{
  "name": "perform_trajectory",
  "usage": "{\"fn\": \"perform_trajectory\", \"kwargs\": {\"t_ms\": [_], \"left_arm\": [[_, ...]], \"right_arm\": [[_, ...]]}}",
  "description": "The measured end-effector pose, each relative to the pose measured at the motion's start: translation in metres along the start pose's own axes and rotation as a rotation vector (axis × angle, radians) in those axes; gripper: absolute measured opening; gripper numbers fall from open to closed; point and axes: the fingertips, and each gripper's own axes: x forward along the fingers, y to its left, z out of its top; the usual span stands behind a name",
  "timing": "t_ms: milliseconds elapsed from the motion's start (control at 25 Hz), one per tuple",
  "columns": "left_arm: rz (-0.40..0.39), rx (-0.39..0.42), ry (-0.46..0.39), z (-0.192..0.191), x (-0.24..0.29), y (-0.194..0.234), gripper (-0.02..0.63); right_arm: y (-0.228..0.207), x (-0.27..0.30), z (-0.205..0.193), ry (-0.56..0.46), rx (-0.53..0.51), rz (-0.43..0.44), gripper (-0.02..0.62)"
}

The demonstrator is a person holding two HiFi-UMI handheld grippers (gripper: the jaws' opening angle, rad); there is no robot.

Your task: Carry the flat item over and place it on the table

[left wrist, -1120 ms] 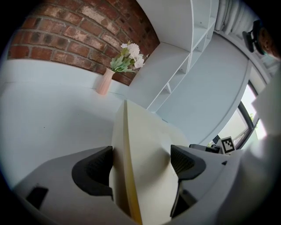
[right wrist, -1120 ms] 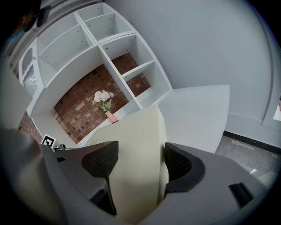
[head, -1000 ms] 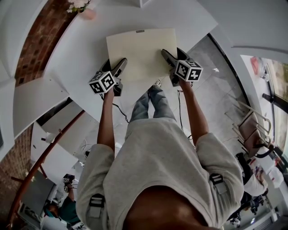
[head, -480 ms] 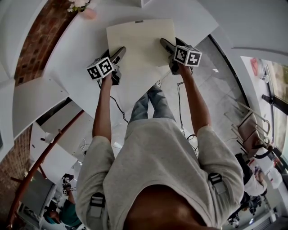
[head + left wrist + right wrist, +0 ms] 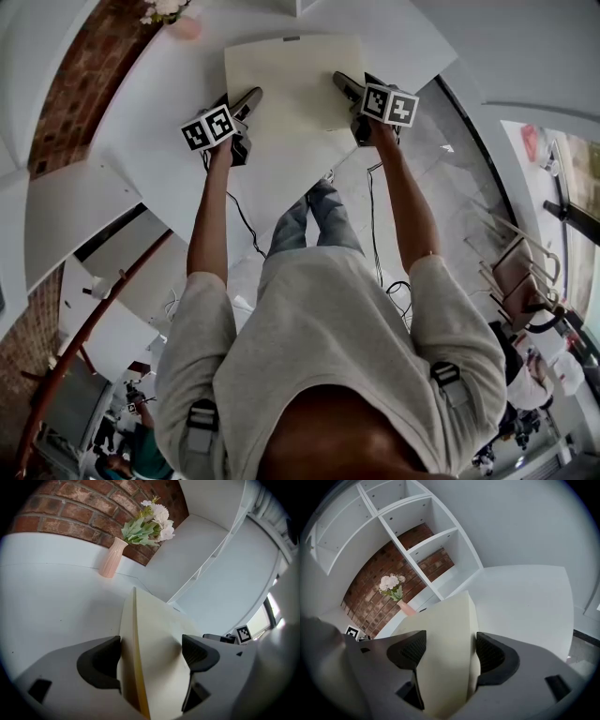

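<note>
The flat item is a cream rectangular board [image 5: 295, 75], held level over the white table [image 5: 159, 122]. My left gripper [image 5: 248, 99] is shut on the board's near left edge, and my right gripper [image 5: 343, 84] is shut on its near right edge. In the left gripper view the board [image 5: 159, 620] runs out from between the dark pads [image 5: 101, 667] of the left gripper [image 5: 151, 644], its yellowish edge showing. In the right gripper view the board [image 5: 445, 616] fills the gap of the right gripper [image 5: 451, 639]. Whether the board touches the tabletop cannot be told.
A pink vase of white flowers [image 5: 176, 21] stands at the table's far left by a brick wall [image 5: 70, 513]. White shelves [image 5: 417, 522] rise behind the table. The person's legs and grey tiled floor [image 5: 441, 178] are at the table's near edge.
Both grippers have carried the board forward, farther over the table toward the wall. The hold on the board is the same.
</note>
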Motion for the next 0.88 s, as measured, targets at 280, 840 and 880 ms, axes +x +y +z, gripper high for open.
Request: {"fn": "perform_trajectory", "kwargs": {"t_ms": [280,840,880], "left_arm": [[-0.005,-0.016,-0.007,-0.0005,0.0032,0.004,0.422],[-0.025,-0.017,-0.022,0.0012,0.0002,0.002,0.423],[-0.016,-0.009,-0.031,0.0036,-0.0026,0.0031,0.423]], "right_arm": [[-0.0016,0.0029,0.0005,0.003,-0.003,0.013,0.348],[0.001,-0.0007,0.0003,0.01,0.011,0.03,0.348],[0.002,-0.0013,0.001,0.008,0.003,0.022,0.348]]}}
